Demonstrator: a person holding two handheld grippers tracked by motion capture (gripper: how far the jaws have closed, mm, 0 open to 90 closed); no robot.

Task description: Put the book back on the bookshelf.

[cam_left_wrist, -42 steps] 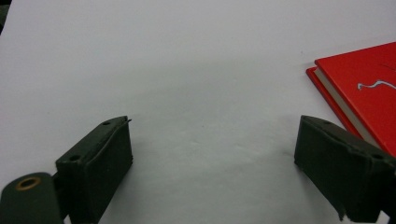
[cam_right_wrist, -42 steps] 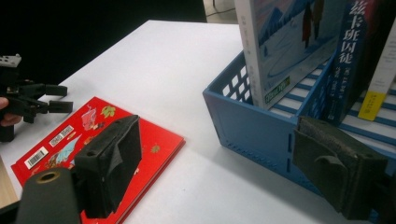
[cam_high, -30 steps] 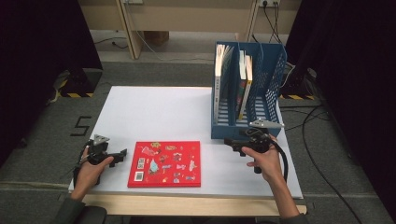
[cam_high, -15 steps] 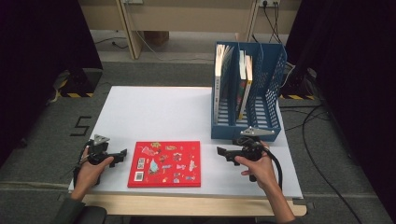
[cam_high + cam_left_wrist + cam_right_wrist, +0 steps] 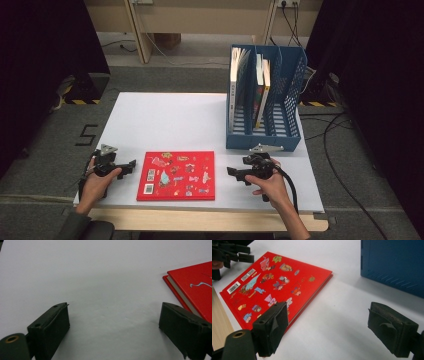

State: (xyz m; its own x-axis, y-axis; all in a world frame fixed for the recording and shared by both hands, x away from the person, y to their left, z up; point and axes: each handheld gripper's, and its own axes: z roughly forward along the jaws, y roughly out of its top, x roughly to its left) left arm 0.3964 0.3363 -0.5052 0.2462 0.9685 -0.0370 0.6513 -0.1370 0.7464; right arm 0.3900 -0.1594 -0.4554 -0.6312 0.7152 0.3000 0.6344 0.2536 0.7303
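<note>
A red picture book (image 5: 177,175) lies flat near the front edge of the white table (image 5: 165,120). My left gripper (image 5: 131,166) rests just left of the book, open and empty, with the book's corner (image 5: 192,287) beside its right jaw. My right gripper (image 5: 234,173) hovers low to the right of the book, open and empty, pointing toward the book's right edge (image 5: 274,287). The left gripper (image 5: 232,253) also appears far off in the right gripper view.
A blue file rack (image 5: 287,95) with a few upright books (image 5: 260,90) stands at the table's back right, its wall (image 5: 392,262) close to my right gripper. Cables (image 5: 345,130) trail on the floor at right. A wooden table edge (image 5: 200,220) runs along the front.
My right gripper has moved left, away from the blue rack and toward the book's right edge. The left gripper has stayed put.
</note>
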